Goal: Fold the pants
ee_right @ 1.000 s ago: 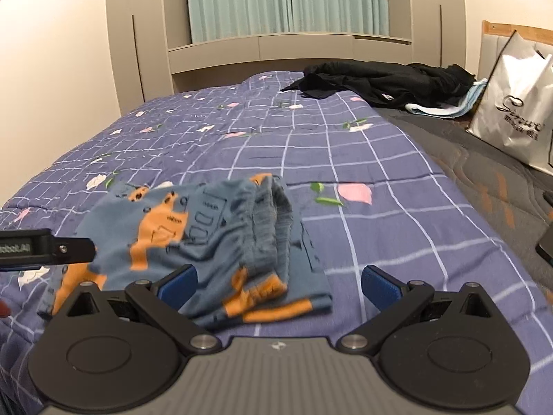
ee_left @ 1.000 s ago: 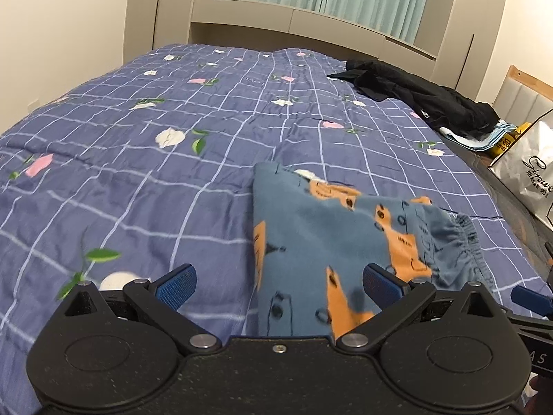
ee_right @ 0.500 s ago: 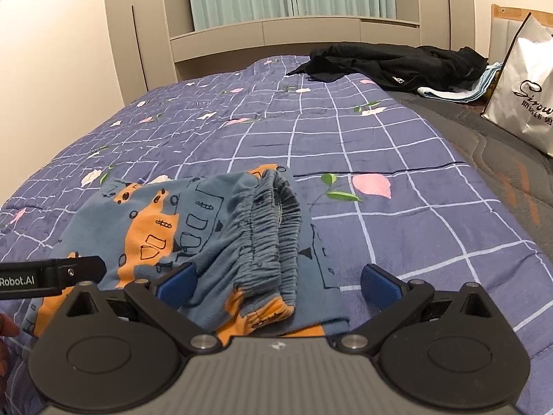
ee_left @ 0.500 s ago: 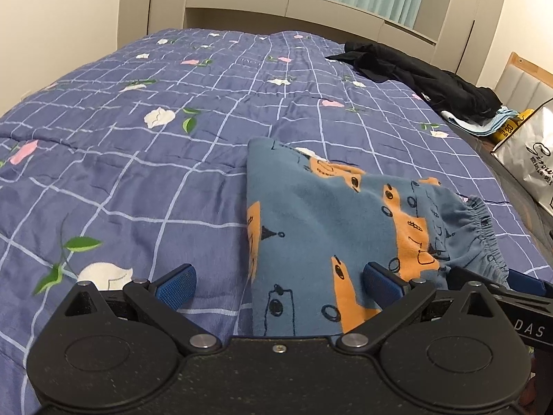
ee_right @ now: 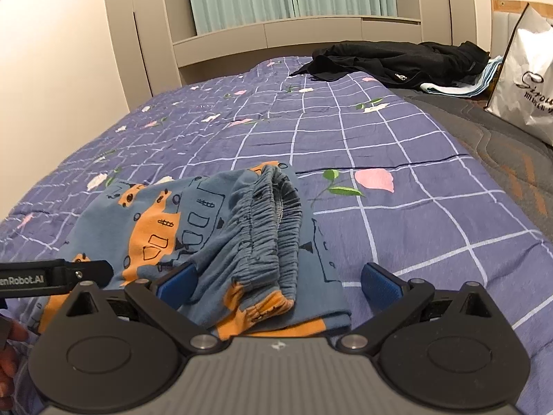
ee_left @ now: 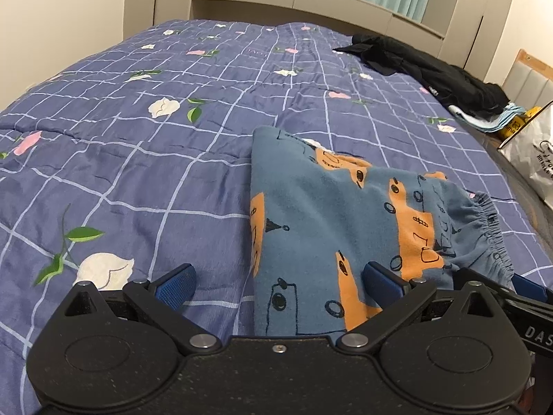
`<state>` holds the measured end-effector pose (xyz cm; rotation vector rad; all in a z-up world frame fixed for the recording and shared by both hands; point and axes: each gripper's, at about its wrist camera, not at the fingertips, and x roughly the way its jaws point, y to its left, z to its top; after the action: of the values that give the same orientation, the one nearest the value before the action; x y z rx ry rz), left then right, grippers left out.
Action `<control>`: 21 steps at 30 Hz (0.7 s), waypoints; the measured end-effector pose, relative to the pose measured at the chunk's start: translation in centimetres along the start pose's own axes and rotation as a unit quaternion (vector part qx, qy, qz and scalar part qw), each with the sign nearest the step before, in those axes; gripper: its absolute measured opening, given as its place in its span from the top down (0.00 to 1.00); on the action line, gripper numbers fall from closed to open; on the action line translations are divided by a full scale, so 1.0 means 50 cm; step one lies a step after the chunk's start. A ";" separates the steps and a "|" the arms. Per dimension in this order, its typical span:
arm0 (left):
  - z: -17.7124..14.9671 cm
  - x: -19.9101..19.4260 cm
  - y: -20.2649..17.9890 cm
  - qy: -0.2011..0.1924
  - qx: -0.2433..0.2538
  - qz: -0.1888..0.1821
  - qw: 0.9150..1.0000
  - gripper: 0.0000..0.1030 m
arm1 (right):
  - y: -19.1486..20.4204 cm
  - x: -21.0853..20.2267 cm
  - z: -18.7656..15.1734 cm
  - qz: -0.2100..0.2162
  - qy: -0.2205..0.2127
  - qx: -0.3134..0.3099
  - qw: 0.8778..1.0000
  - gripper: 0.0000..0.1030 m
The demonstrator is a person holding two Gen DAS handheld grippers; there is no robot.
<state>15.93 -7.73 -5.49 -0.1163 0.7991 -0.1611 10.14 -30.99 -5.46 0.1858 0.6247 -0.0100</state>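
On the quilt [ee_left: 145, 180] lie folded pants [ee_left: 331, 214]; left gripper [ee_left: 280, 285] and right gripper [ee_right: 278, 283] stand wide apart, holding nothing.

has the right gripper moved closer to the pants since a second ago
Yes. In the right wrist view the right gripper has come forward and down: the pants now fill the space between its open fingers, and the white bag sits nearer the edge.

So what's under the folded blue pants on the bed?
The pants lie directly on the purple checked quilt. Lower folded layers show at the near edge; whatever lies beneath the cloth is covered.
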 end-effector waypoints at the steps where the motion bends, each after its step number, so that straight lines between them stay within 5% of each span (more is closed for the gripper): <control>1: 0.002 0.000 -0.004 0.002 0.003 0.005 1.000 0.00 | -0.003 -0.001 -0.001 0.005 -0.001 0.005 1.000 0.00; 8: 0.003 -0.003 -0.023 0.005 0.016 0.031 0.999 0.00 | -0.015 -0.007 -0.008 0.024 -0.013 0.025 0.999 0.00; 21: -0.006 -0.006 -0.017 0.005 0.001 0.024 1.000 0.00 | -0.049 -0.022 -0.030 0.061 -0.059 0.105 0.991 0.02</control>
<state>15.41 -8.51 -5.33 -0.0952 0.8106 -0.1165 8.23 -33.19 -6.43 0.4231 0.4933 0.0310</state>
